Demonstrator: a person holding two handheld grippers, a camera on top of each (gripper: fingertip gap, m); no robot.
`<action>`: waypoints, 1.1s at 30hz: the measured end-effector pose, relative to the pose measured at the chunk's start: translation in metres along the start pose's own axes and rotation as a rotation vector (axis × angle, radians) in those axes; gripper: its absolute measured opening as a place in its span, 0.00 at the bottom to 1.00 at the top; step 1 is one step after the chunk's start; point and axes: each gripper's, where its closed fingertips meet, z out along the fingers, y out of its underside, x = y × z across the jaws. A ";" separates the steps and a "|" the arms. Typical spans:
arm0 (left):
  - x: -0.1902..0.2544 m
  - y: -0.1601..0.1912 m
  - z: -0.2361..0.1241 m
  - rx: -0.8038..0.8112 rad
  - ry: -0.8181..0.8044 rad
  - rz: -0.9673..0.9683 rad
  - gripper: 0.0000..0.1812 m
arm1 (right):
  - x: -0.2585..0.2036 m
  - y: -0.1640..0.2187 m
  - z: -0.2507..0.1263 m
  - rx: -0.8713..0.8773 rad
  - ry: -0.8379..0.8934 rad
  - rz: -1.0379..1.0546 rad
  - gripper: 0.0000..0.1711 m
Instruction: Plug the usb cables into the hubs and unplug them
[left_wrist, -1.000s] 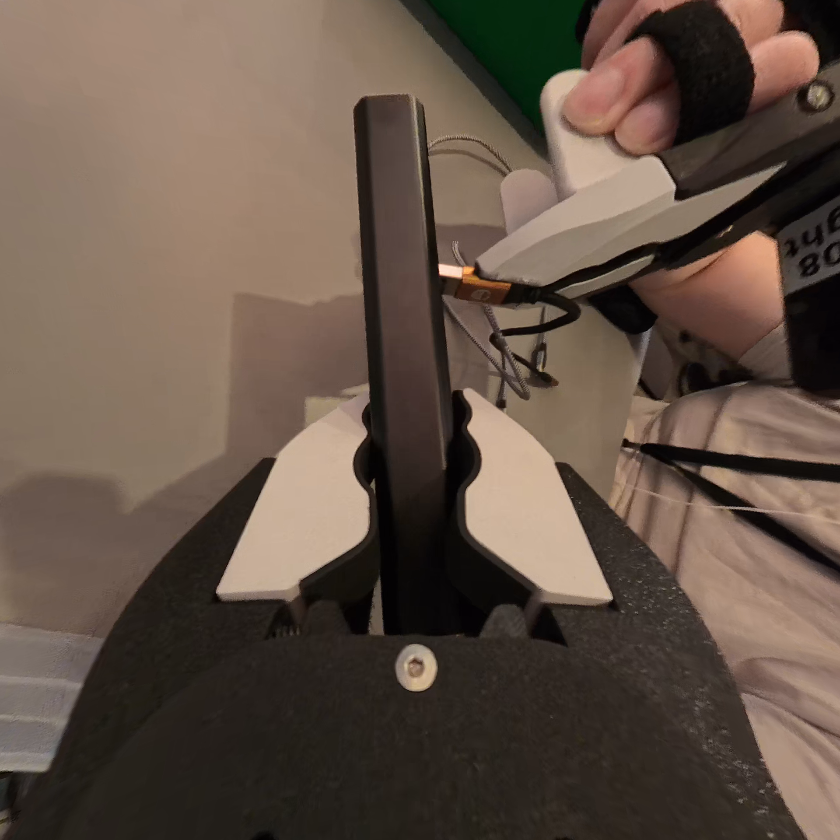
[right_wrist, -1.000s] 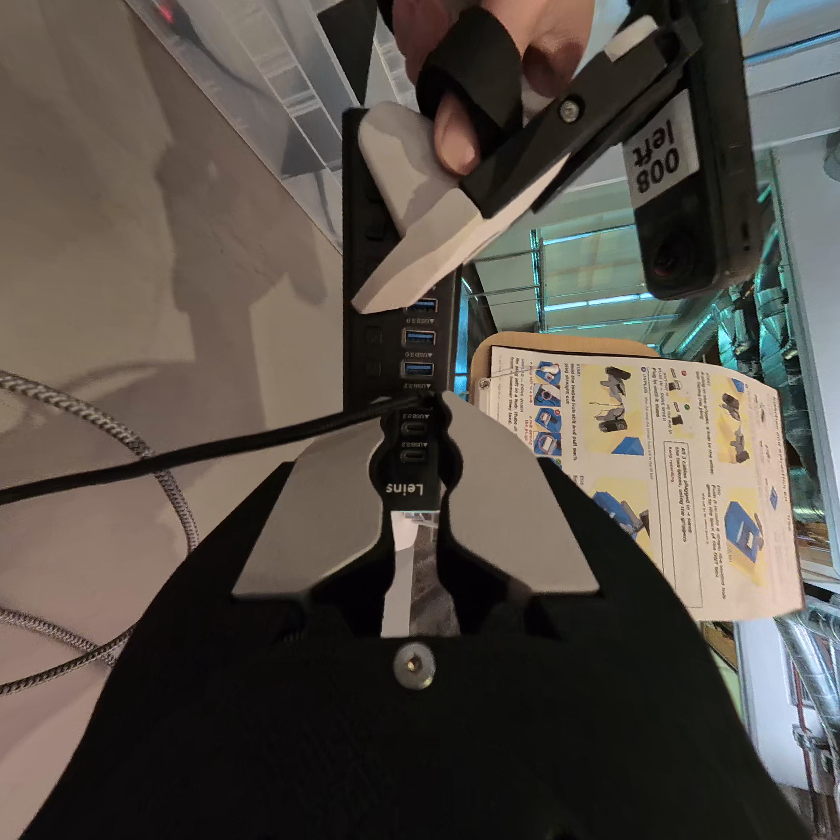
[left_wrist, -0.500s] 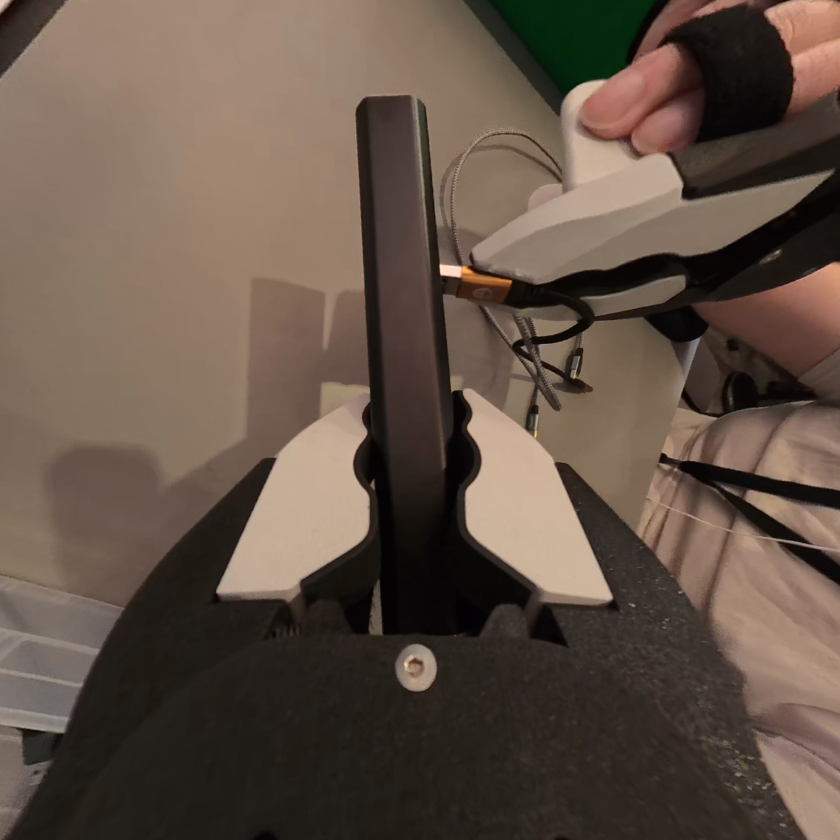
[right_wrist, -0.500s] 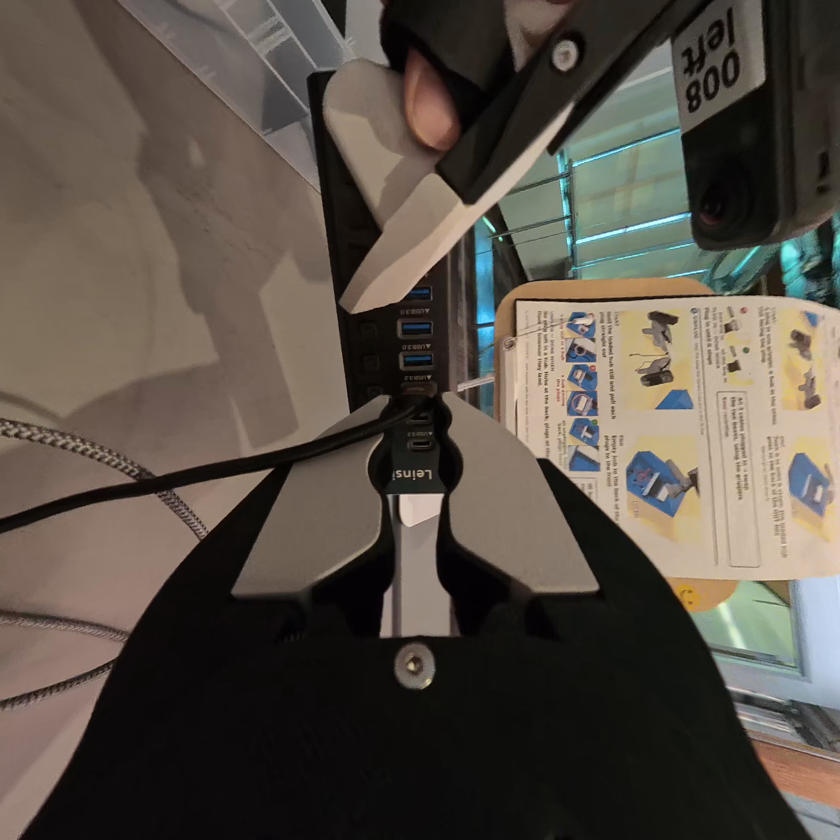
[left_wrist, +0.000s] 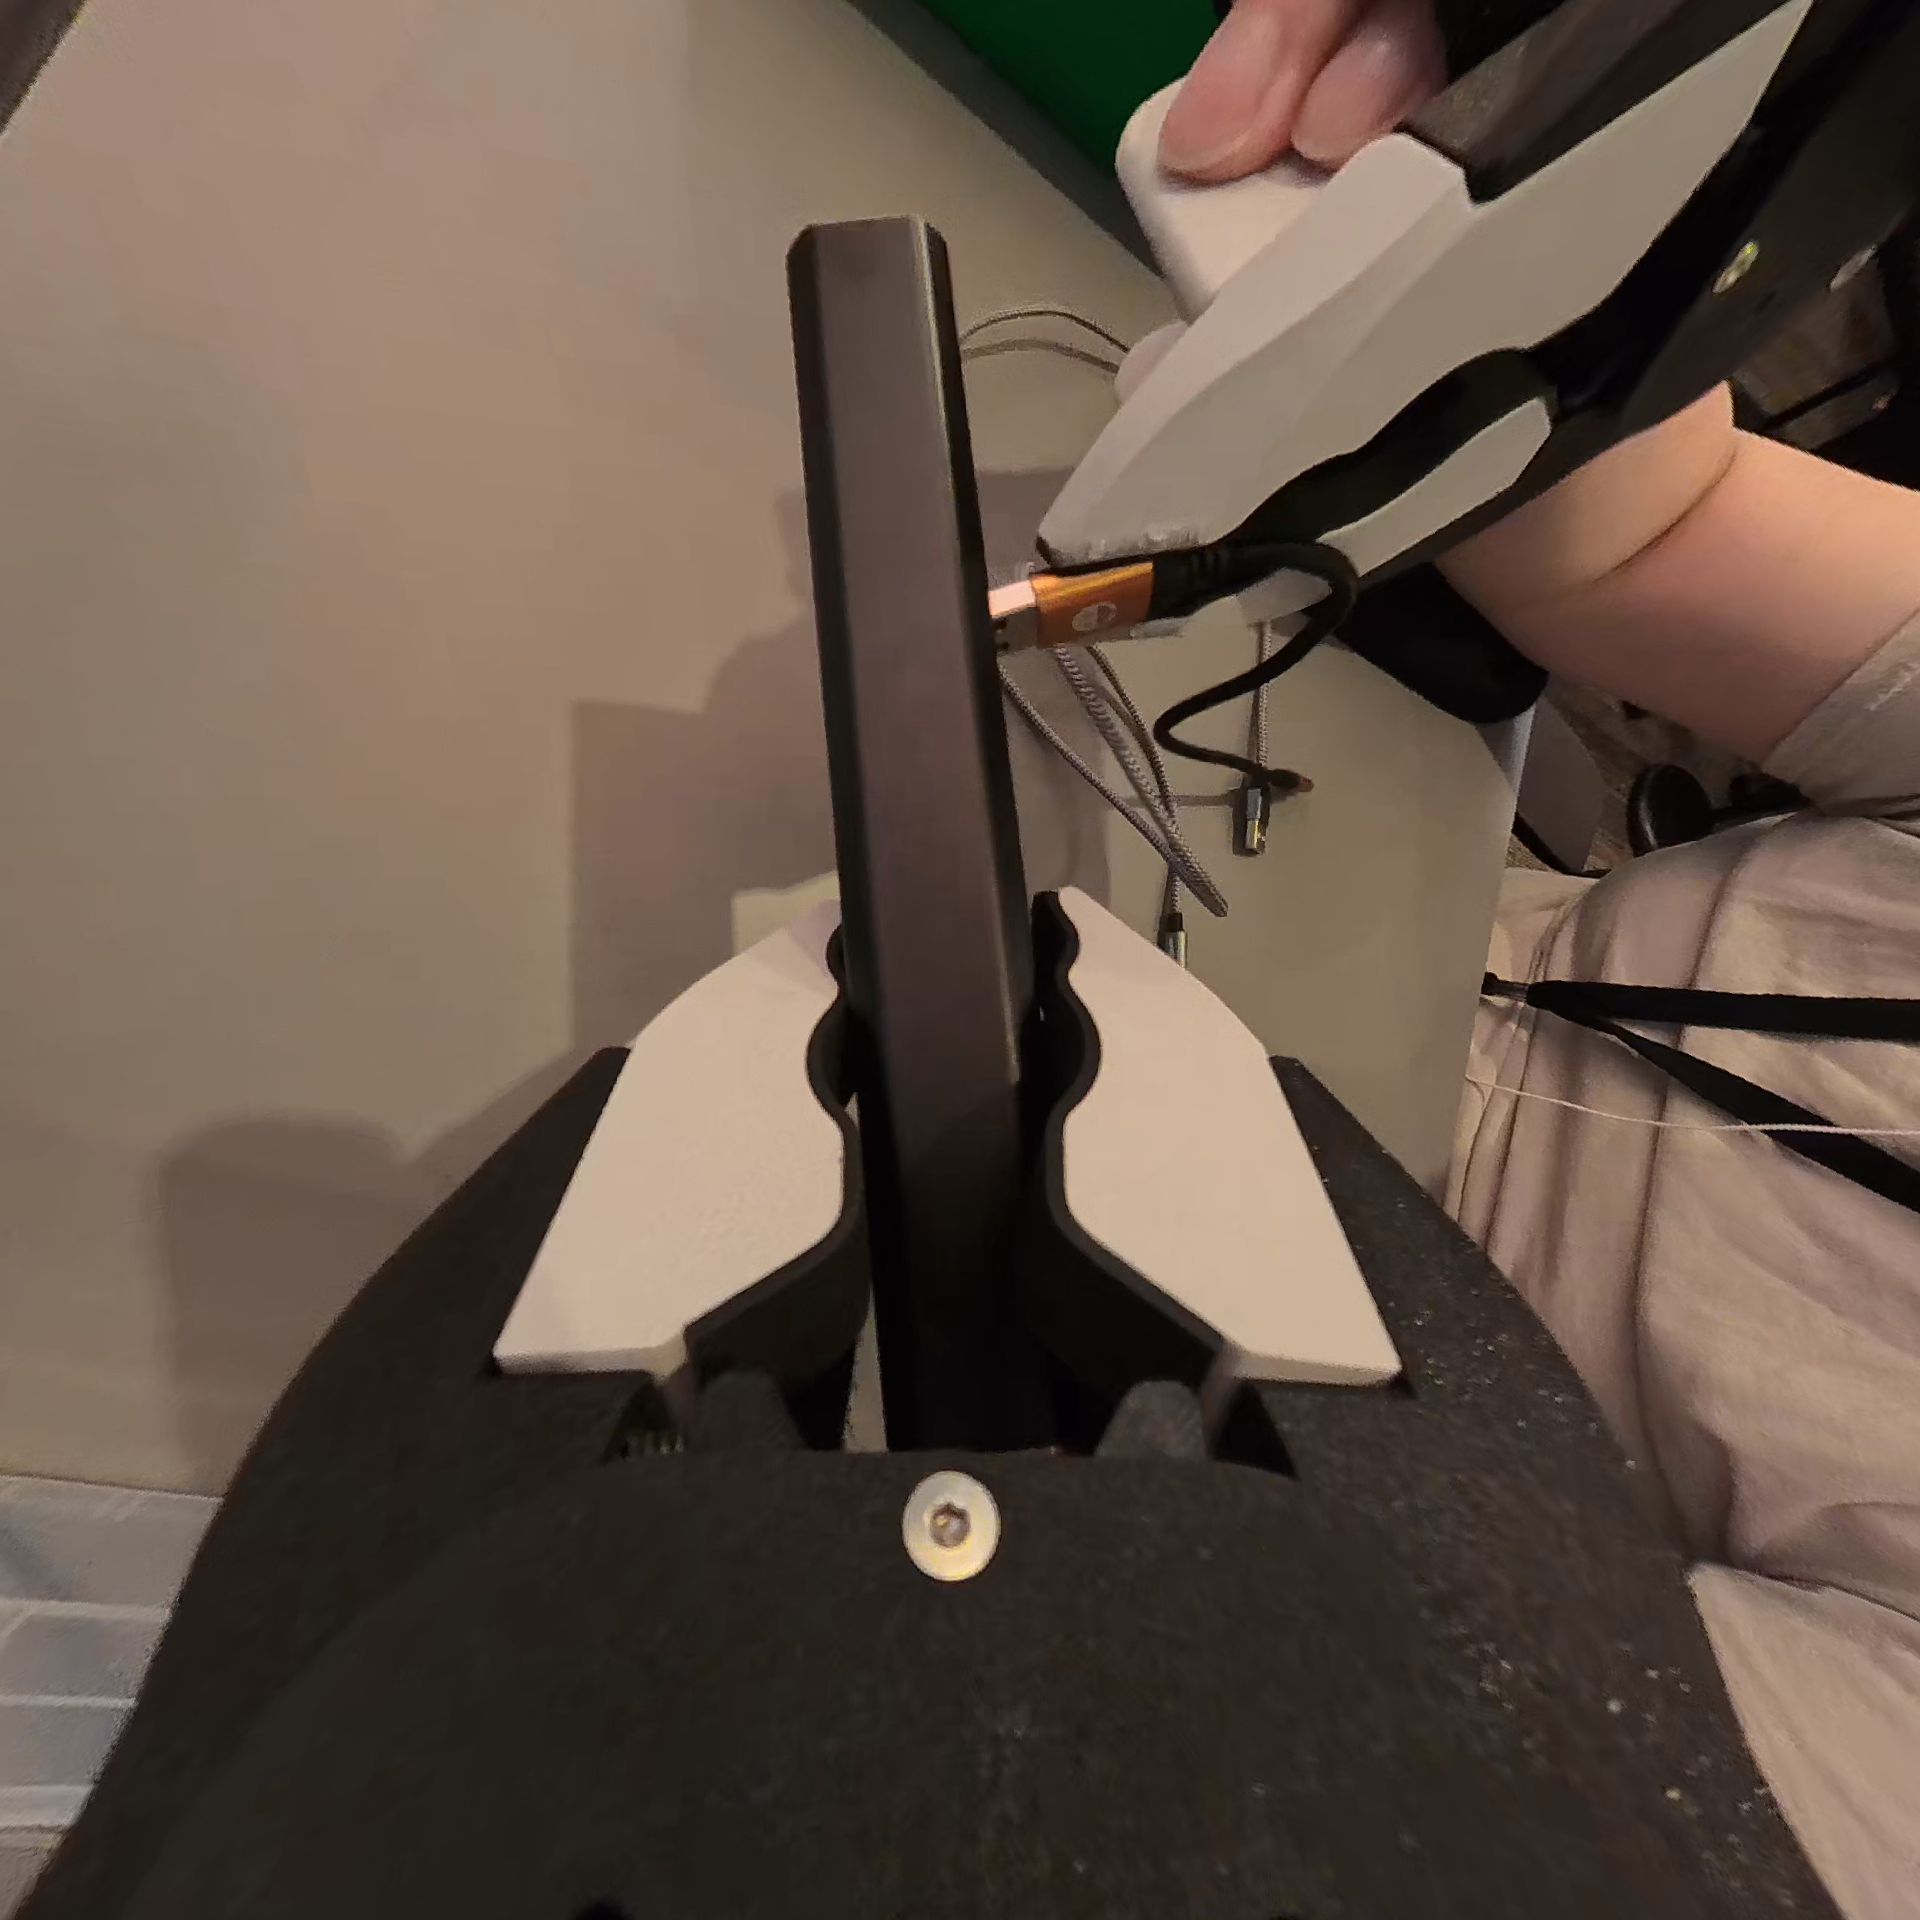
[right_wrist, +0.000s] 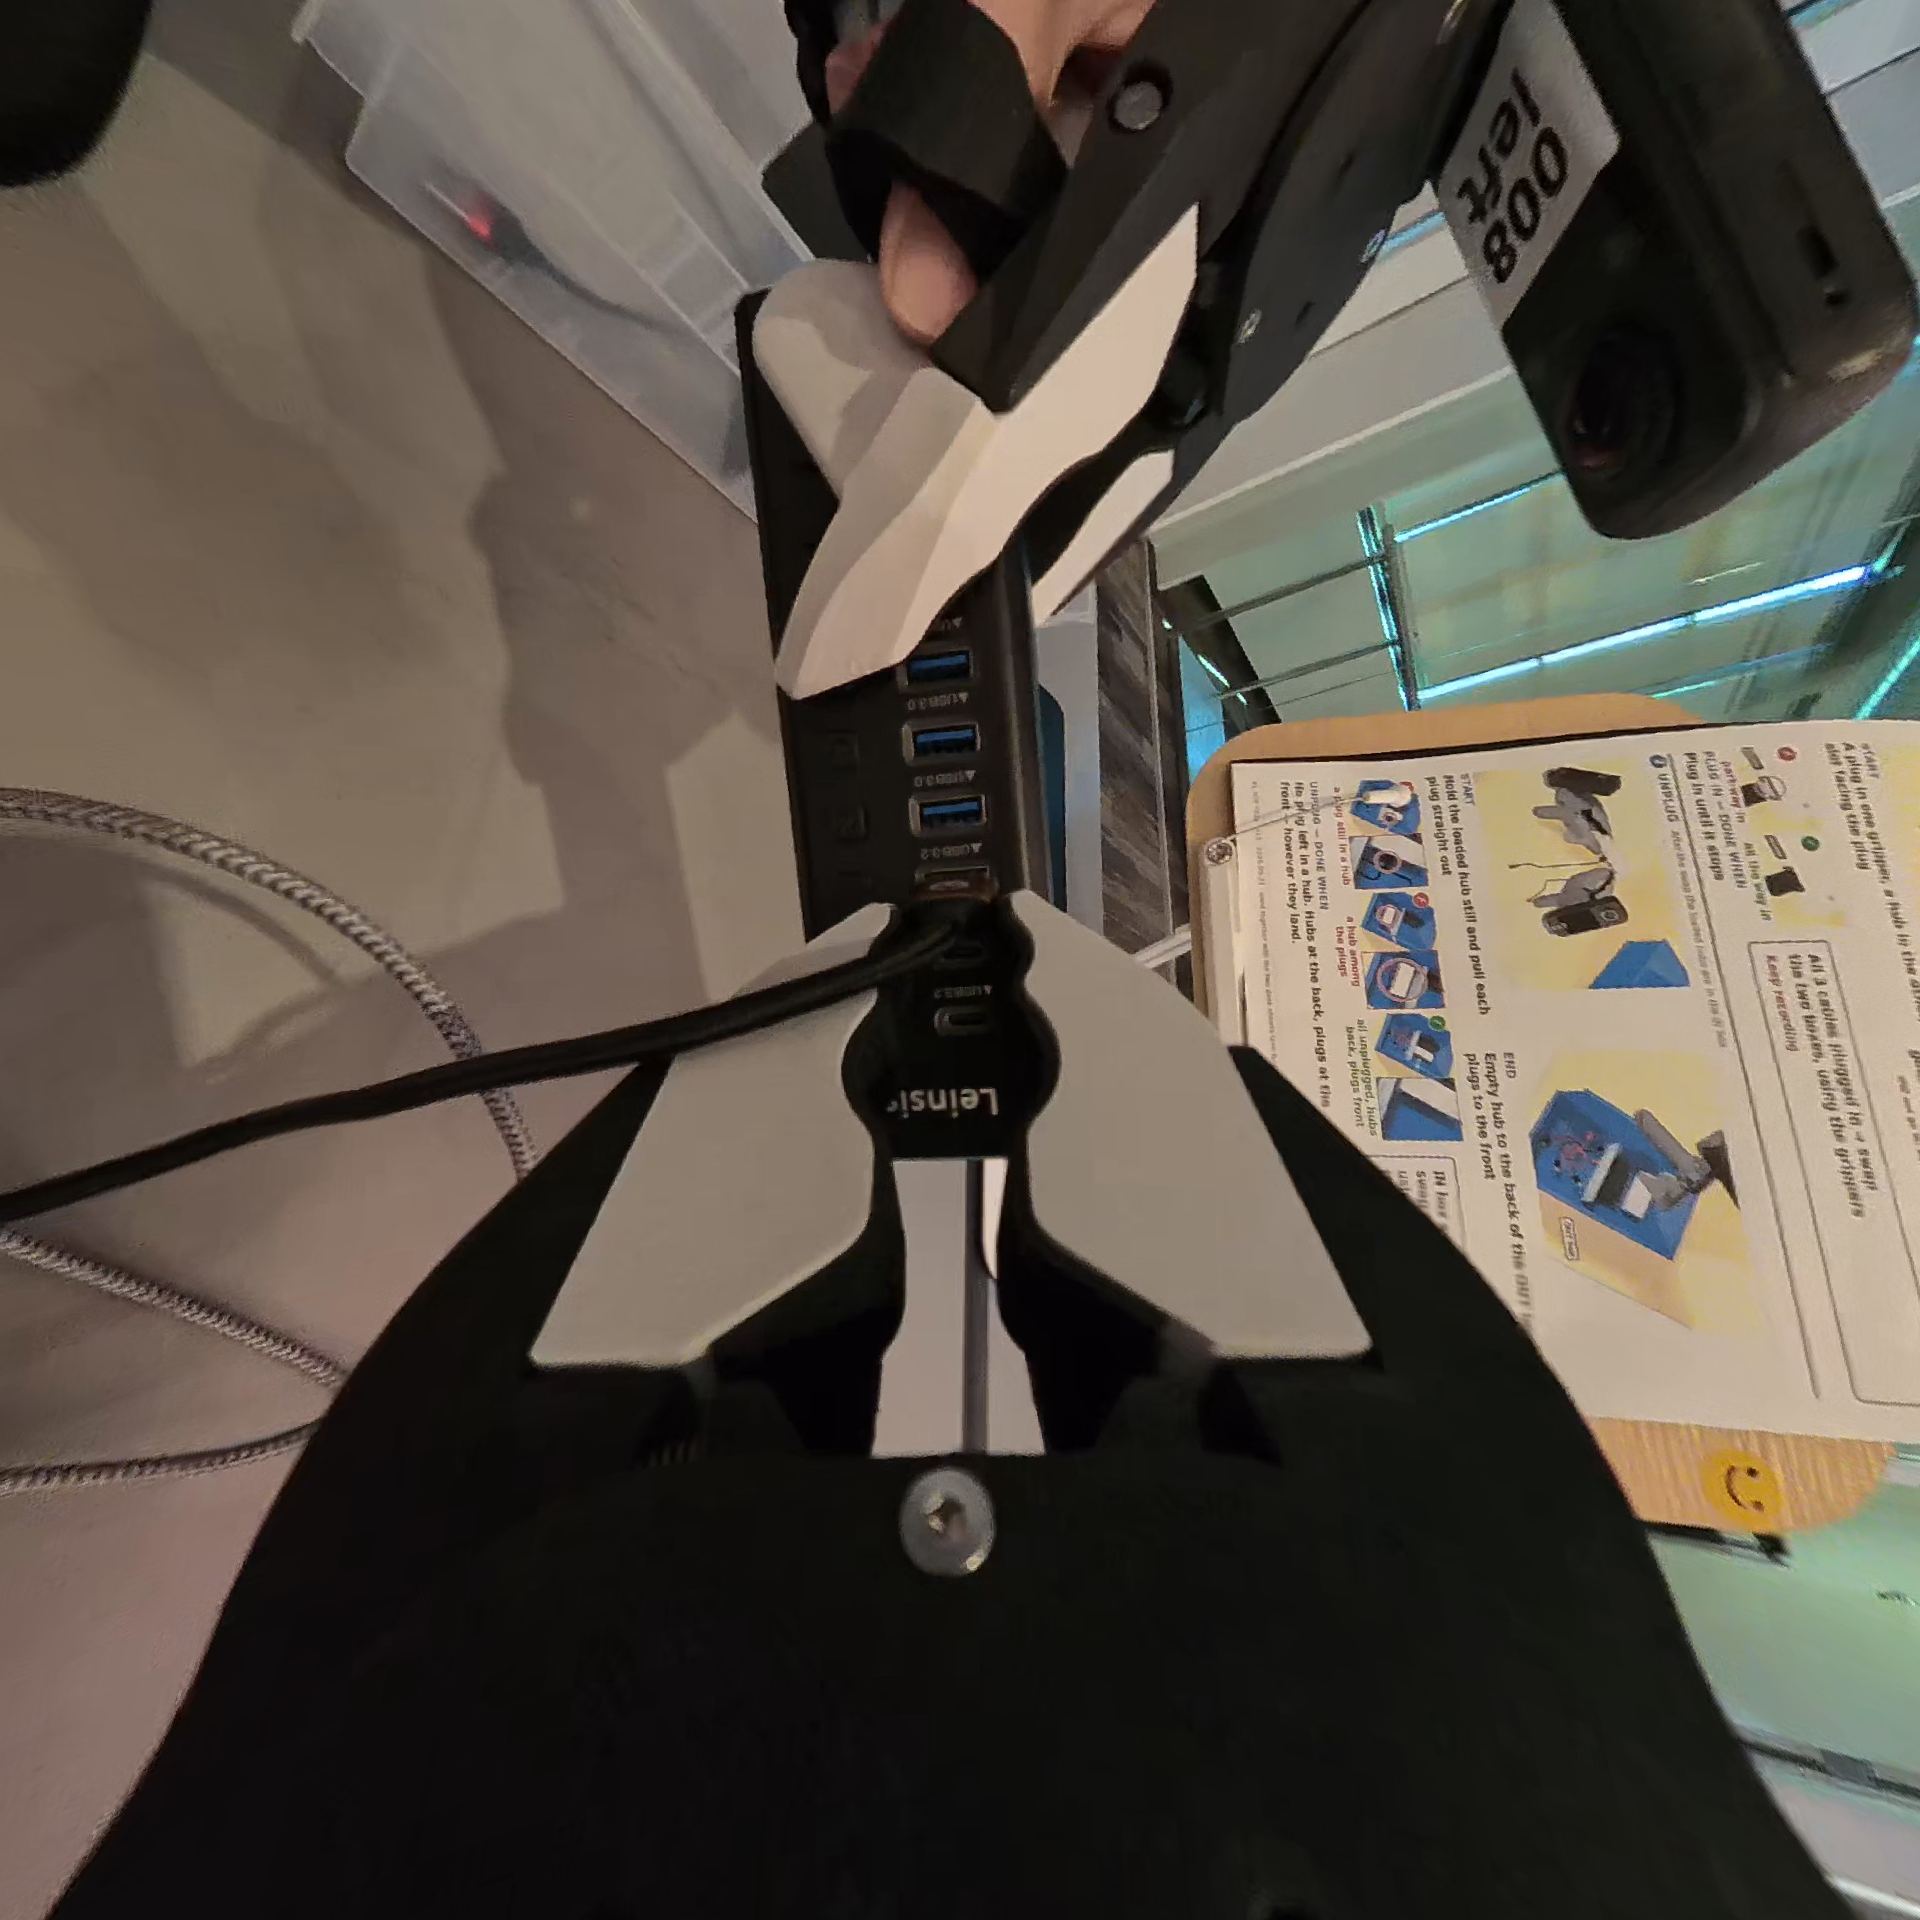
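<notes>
My left gripper (left_wrist: 940, 914) is shut on a black USB hub (left_wrist: 894, 623) that stands upright between its white fingers. My right gripper (left_wrist: 1091, 566) reaches in from the upper right, shut on an orange USB plug (left_wrist: 1091, 613) with a black cable. The plug's metal tip meets the hub's right face; how deep it sits I cannot tell. In the right wrist view, my right gripper (right_wrist: 951, 914) pinches the plug end of the black cable (right_wrist: 520, 1060) just below the hub's (right_wrist: 862, 748) blue ports. The left gripper (right_wrist: 925, 634) clamps the hub's far end.
Grey braided cables (left_wrist: 1132, 790) lie on the beige table (left_wrist: 416, 520) behind the hub and also show in the right wrist view (right_wrist: 312, 873). An instruction sheet on a wooden board (right_wrist: 1558, 1039) stands to the right. A clear plastic bin (right_wrist: 582, 239) sits beyond. The person's clothing (left_wrist: 1662, 1247) is close by. The grippers' ends are close to 6 centimeters from one another.
The right gripper has tilted to a steeper angle, and the orange plug now sits slightly slanted against the hub. The left gripper keeps its hold on the hub.
</notes>
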 end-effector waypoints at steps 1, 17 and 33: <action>-0.001 0.000 0.000 0.000 -0.006 -0.008 0.17 | 0.001 0.001 0.001 -0.010 0.012 -0.015 0.10; -0.014 -0.001 0.000 -0.011 -0.138 -0.016 0.17 | 0.005 0.010 0.017 -0.137 0.127 -0.101 0.09; -0.021 -0.018 -0.010 0.075 -0.241 0.007 0.16 | 0.025 0.012 0.016 -0.148 0.323 -0.163 0.10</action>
